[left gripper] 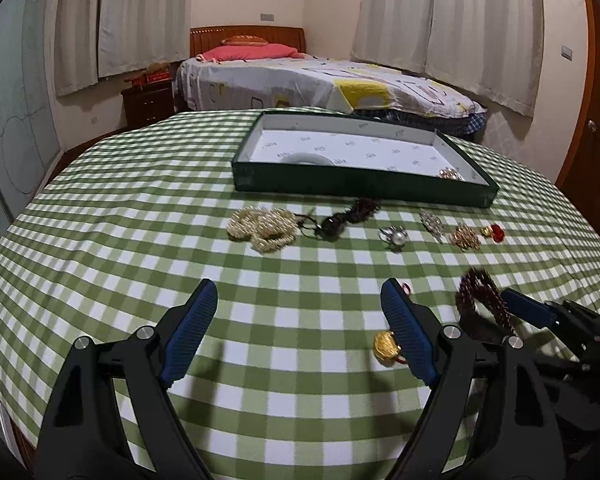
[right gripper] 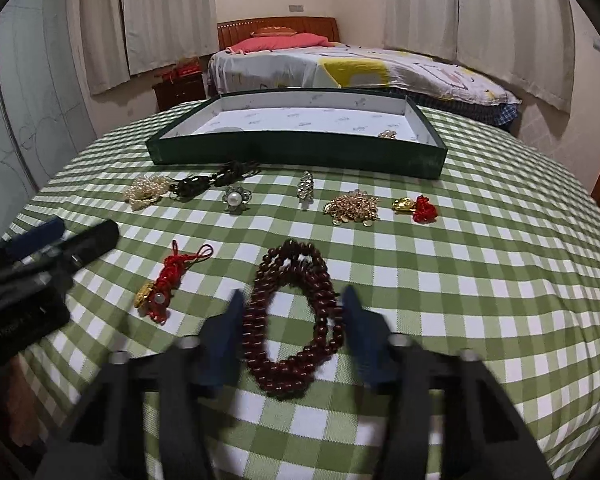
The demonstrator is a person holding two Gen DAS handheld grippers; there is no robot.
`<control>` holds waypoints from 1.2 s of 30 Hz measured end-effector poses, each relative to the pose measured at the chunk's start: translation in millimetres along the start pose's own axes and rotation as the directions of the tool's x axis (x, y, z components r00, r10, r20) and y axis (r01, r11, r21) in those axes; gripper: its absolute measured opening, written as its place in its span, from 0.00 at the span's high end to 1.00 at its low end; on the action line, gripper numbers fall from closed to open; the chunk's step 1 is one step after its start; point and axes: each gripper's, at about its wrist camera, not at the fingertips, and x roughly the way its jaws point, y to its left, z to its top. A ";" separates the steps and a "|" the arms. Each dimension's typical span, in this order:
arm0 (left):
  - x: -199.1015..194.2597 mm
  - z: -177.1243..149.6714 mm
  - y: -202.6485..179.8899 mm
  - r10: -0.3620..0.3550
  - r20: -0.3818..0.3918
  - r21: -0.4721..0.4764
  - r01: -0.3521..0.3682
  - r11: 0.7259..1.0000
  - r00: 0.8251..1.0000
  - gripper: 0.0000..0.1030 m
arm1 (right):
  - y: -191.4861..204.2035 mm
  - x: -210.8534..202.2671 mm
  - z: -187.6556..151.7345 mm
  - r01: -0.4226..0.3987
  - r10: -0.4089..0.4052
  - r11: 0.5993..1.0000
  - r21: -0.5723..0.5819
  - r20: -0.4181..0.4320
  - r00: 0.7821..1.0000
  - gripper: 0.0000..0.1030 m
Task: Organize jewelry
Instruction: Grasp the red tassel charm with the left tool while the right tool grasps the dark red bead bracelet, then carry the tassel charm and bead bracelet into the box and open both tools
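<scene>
A dark red bead bracelet [right gripper: 296, 316] lies on the green checked tablecloth between the blurred fingers of my right gripper [right gripper: 292, 308], which is open around it; it also shows in the left wrist view [left gripper: 480, 300]. My left gripper [left gripper: 298, 304] is open and empty above the cloth. A gold charm on a red knotted cord [right gripper: 160, 284] lies left of the bracelet, and shows beside my left gripper's right finger [left gripper: 386, 344]. A dark green tray [left gripper: 364, 186] with a white lining holds a white bangle [left gripper: 306, 159] and a small gold piece [left gripper: 452, 174].
A row of jewelry lies before the tray: pearl strands [left gripper: 262, 226], a dark beaded piece [left gripper: 344, 220], a pearl ring [left gripper: 396, 237], a crystal brooch [left gripper: 432, 222], a gold cluster [left gripper: 465, 237], a gold and red charm [left gripper: 493, 232]. A bed [left gripper: 320, 80] stands behind the table.
</scene>
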 end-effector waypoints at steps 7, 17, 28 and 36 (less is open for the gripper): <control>2.4 -3.6 -19.5 -0.029 -0.021 0.048 0.030 0.998 0.999 0.22 | -11.1 -6.9 0.9 -0.049 0.049 0.998 0.035 -0.002 0.999 0.84; 22.3 -5.8 -40.3 -0.035 -0.091 0.091 0.043 0.995 0.995 0.48 | -32.3 -15.8 3.0 -0.078 0.075 0.993 0.089 0.034 0.997 0.84; 30.5 -7.1 -45.5 -0.108 -0.116 0.096 0.120 0.988 0.987 0.86 | -37.1 -12.8 2.5 -0.101 0.098 0.988 0.117 0.029 0.995 0.83; 28.1 -5.9 -40.6 -0.094 -0.103 0.084 0.103 0.991 0.990 0.89 | -34.6 -16.1 2.9 -0.102 0.098 0.989 0.104 0.043 0.994 0.83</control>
